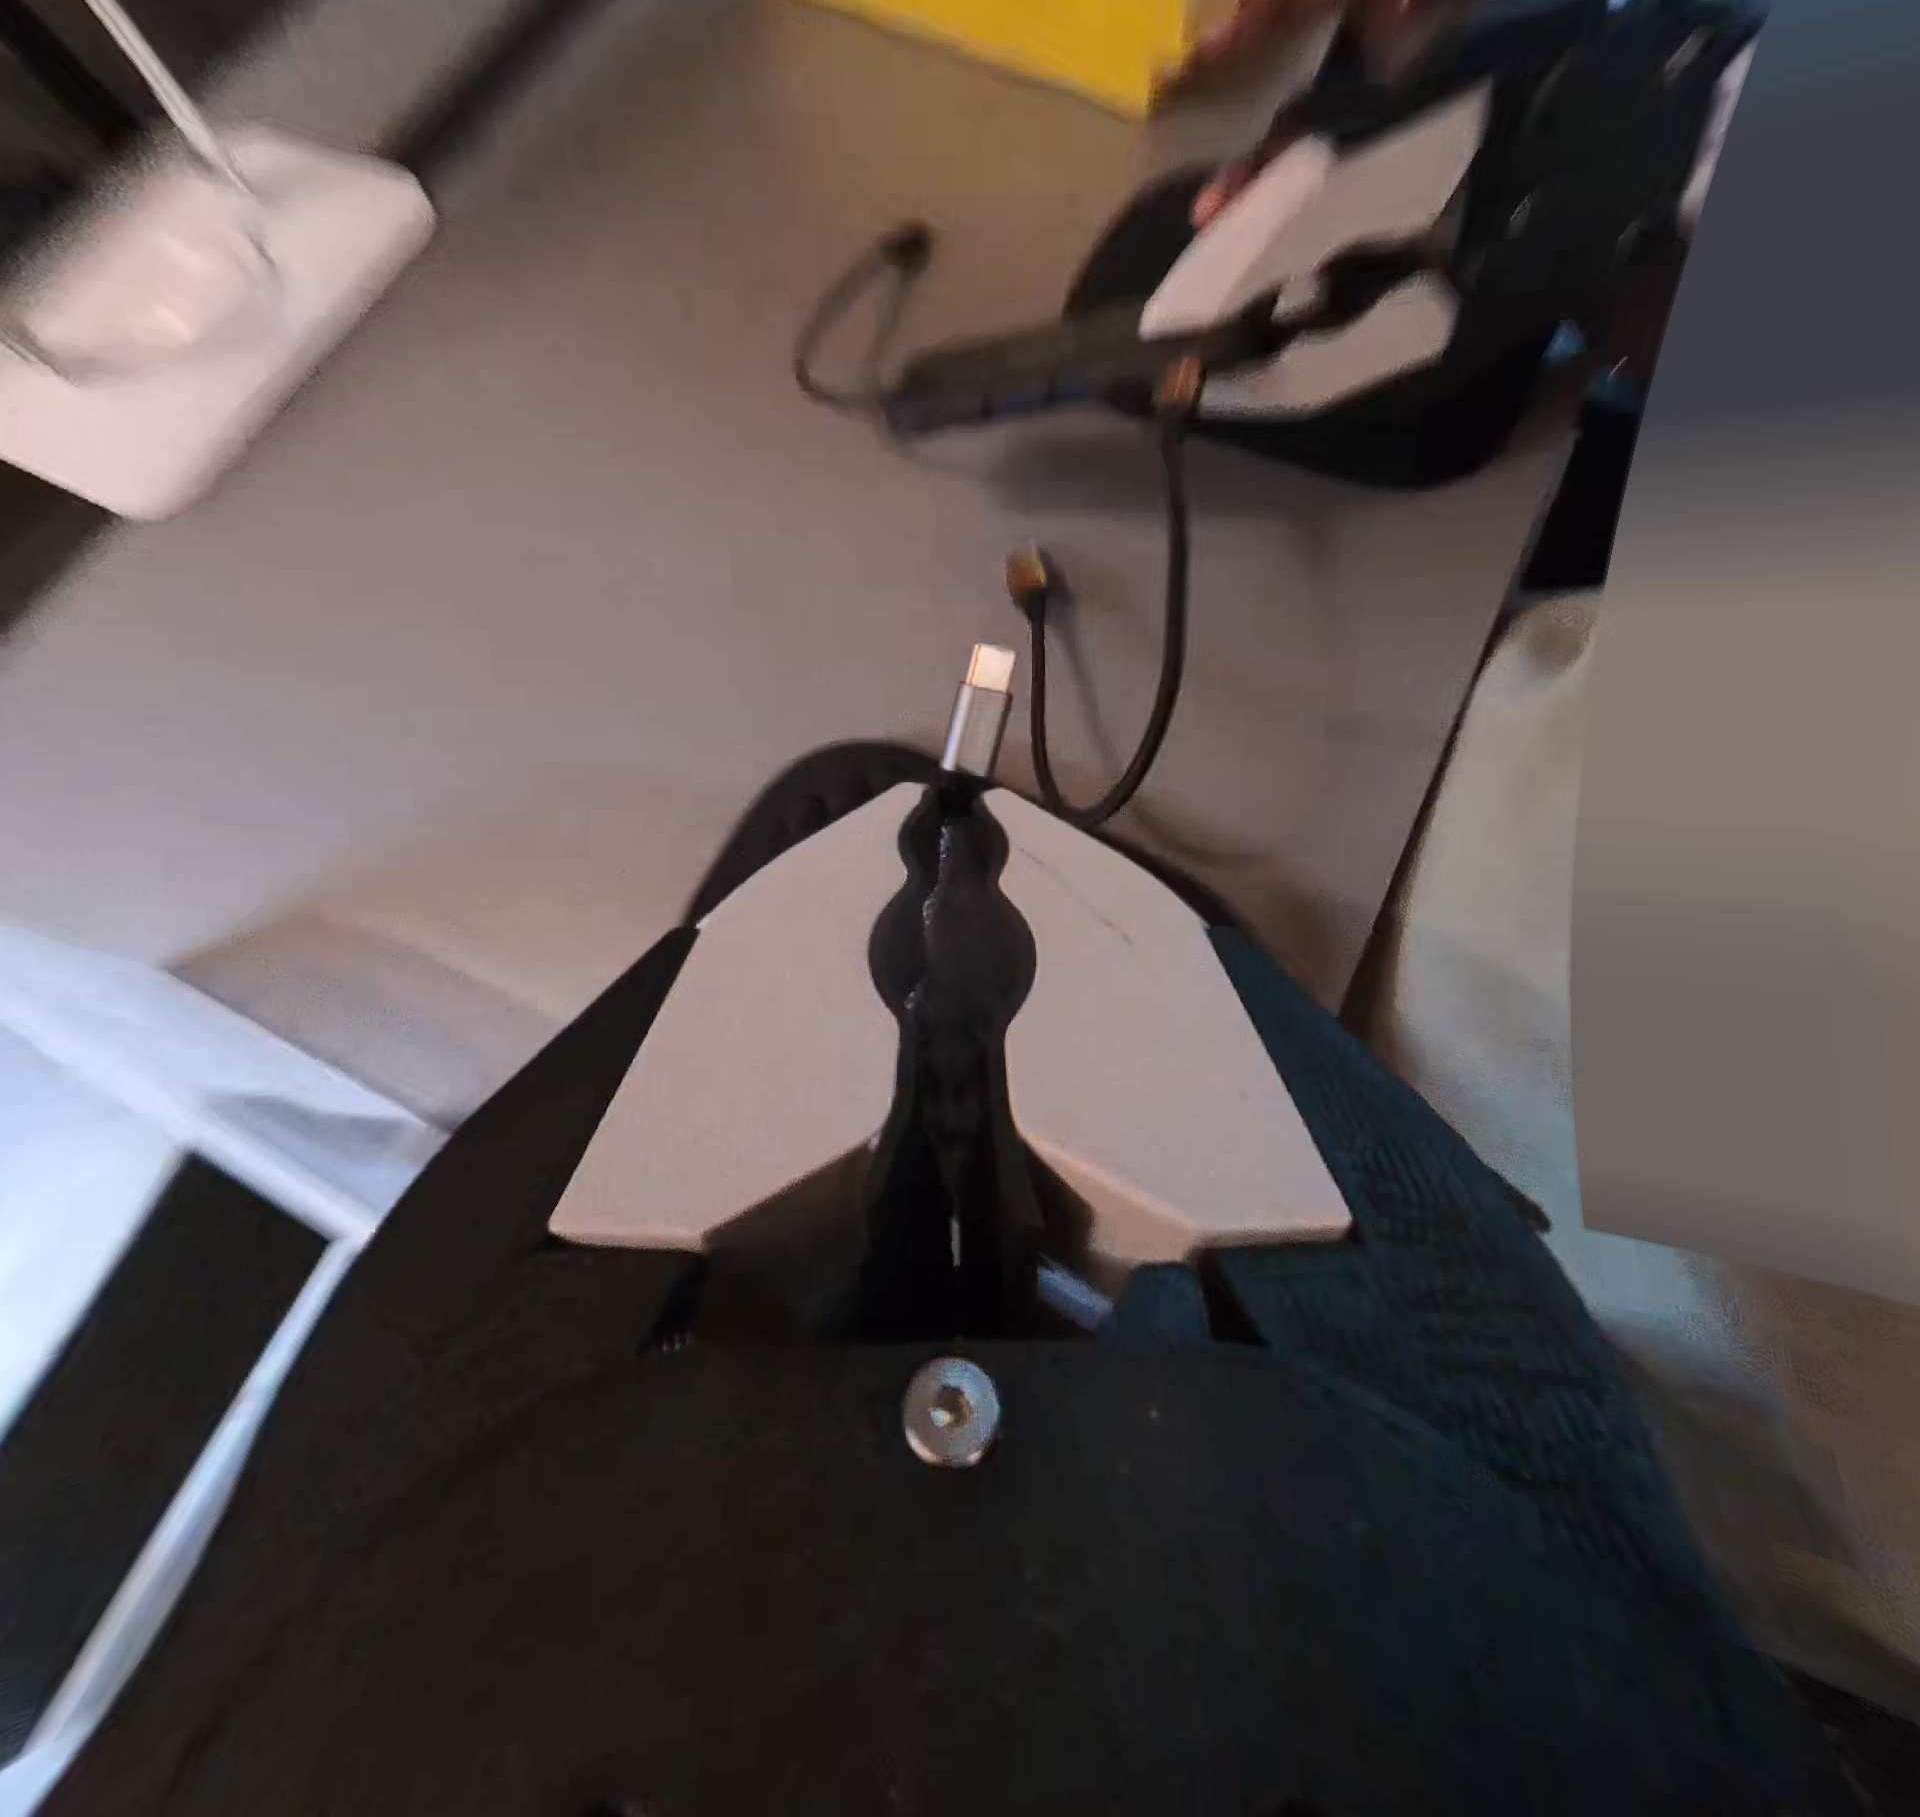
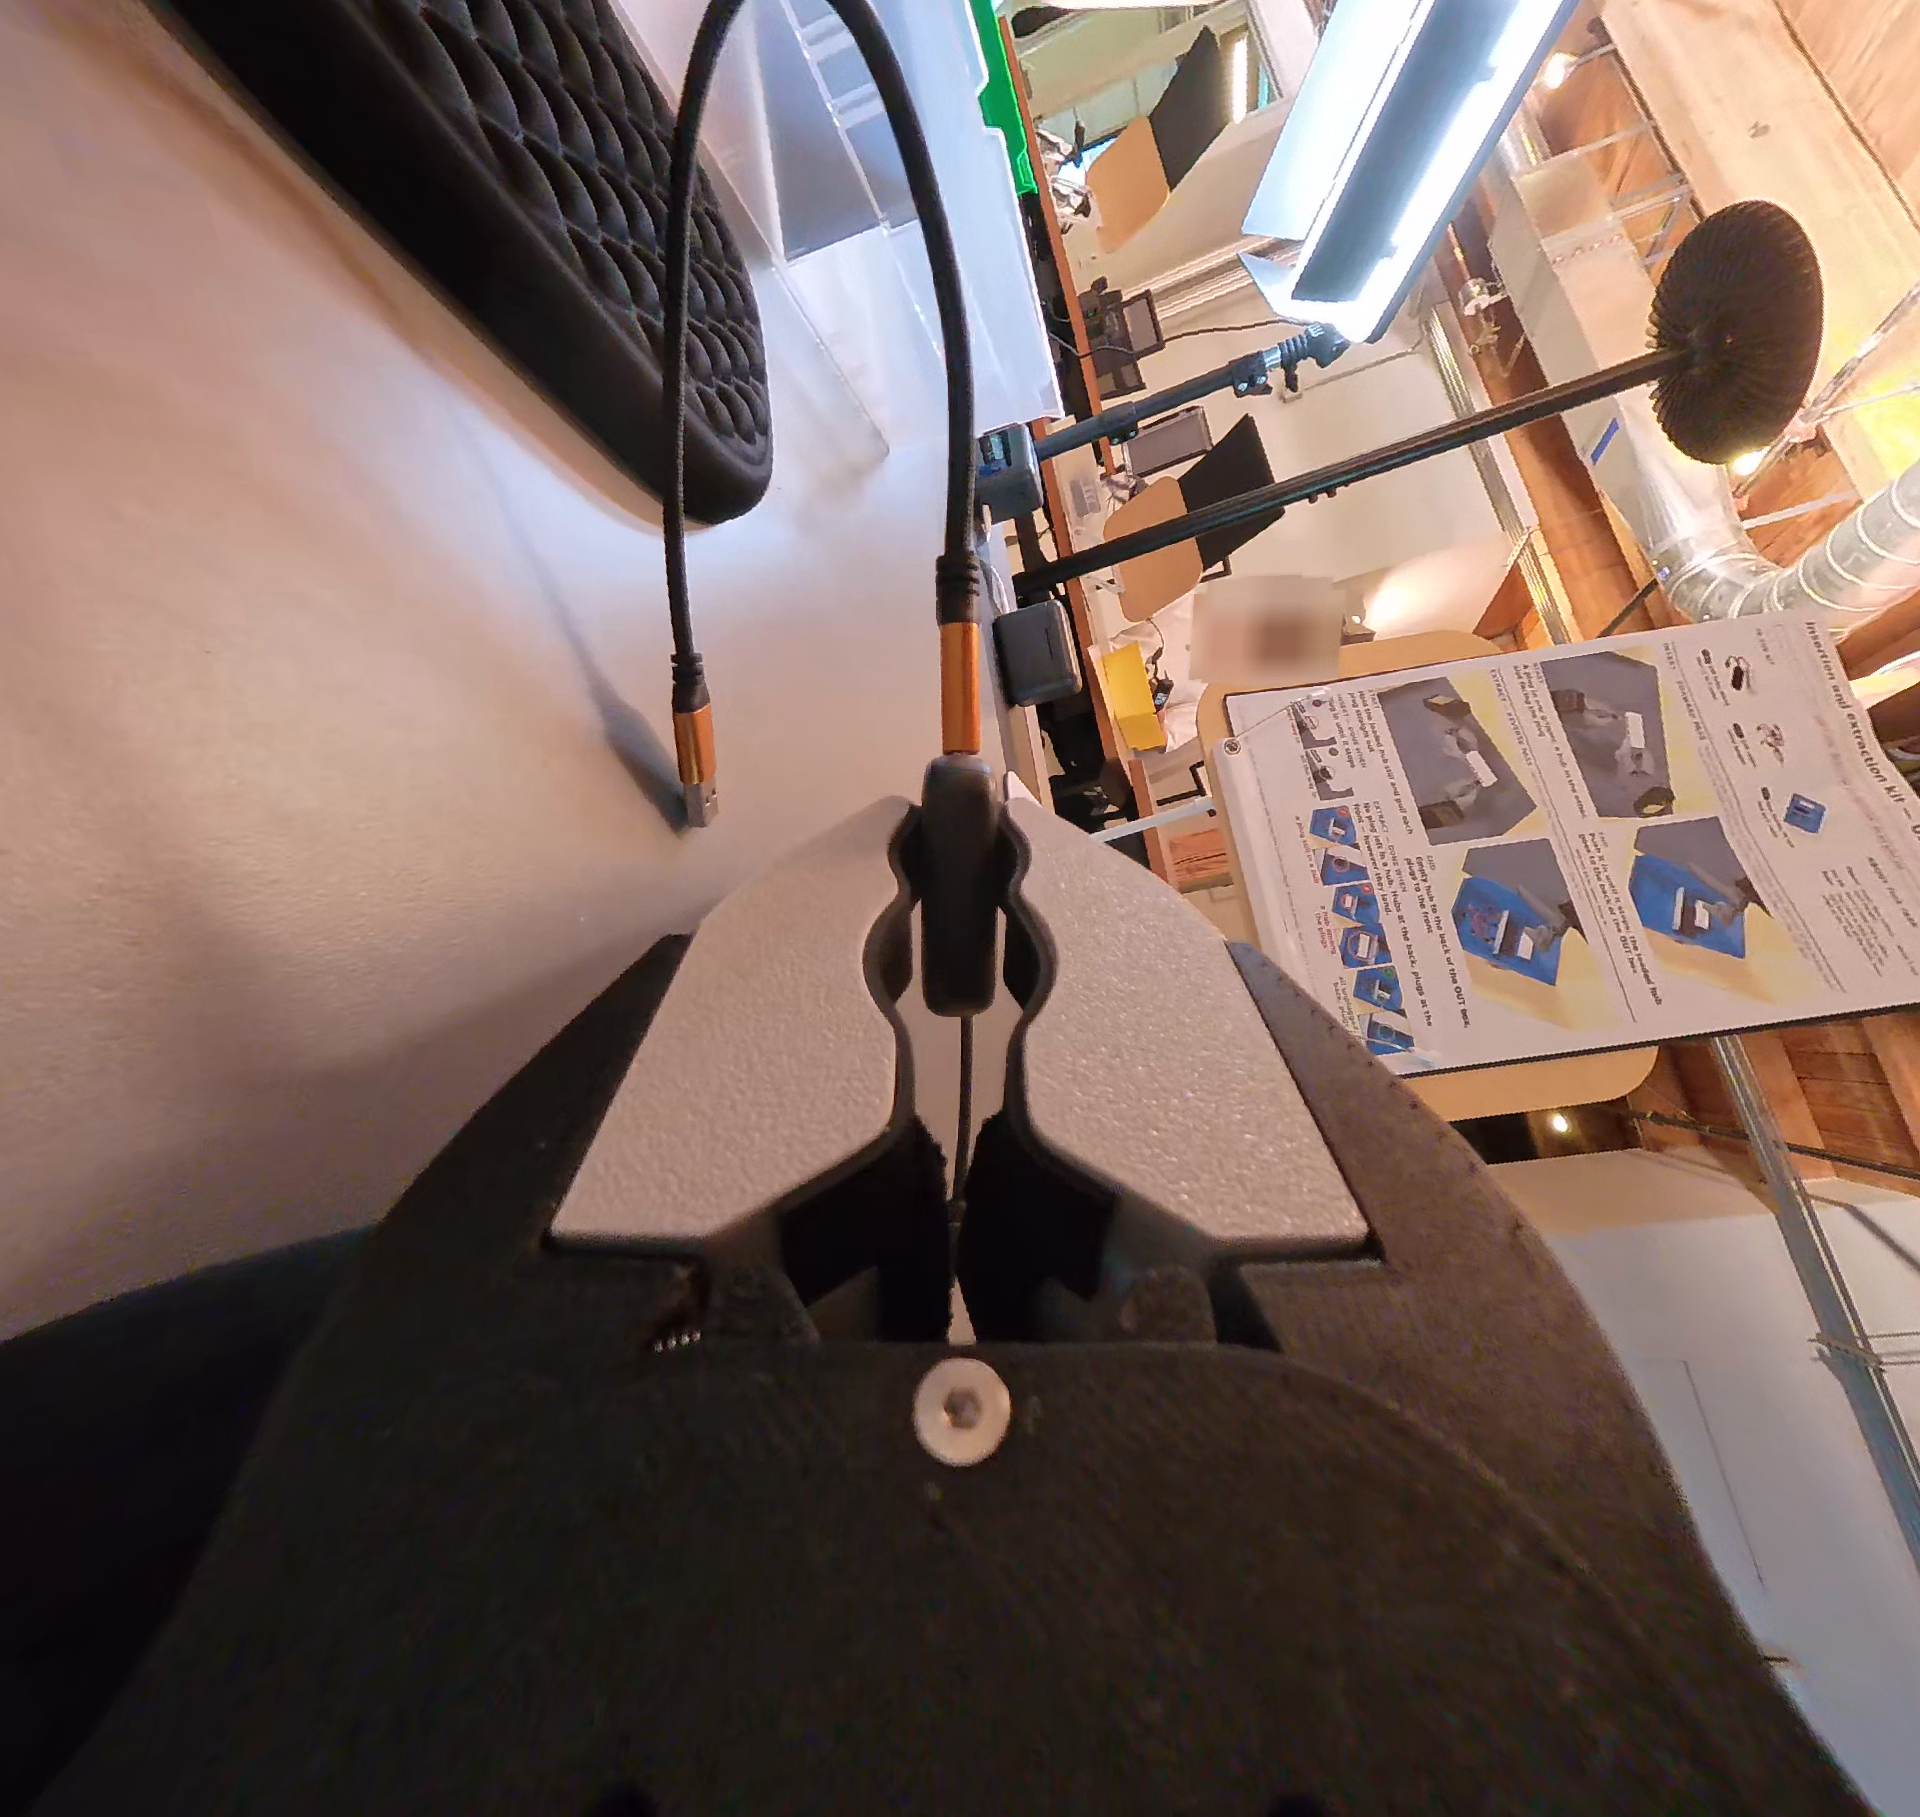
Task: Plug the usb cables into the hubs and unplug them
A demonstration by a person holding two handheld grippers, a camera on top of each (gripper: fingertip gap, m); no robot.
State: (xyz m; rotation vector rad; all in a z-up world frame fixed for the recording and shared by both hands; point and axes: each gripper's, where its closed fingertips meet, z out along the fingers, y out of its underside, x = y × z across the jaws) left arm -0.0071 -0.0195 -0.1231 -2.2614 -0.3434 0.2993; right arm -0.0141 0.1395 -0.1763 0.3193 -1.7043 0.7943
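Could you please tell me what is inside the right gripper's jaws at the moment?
The right gripper is shut on a black hub, with an orange-collared plug of a black braided cable in its front end. The hub's ports are covered.

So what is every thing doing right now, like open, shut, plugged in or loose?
Left gripper: shut on the silver plug.
Right gripper: shut on the black hub.
Orange plug: plugged into the hub.
Other orange plug: loose, tip down on the table.
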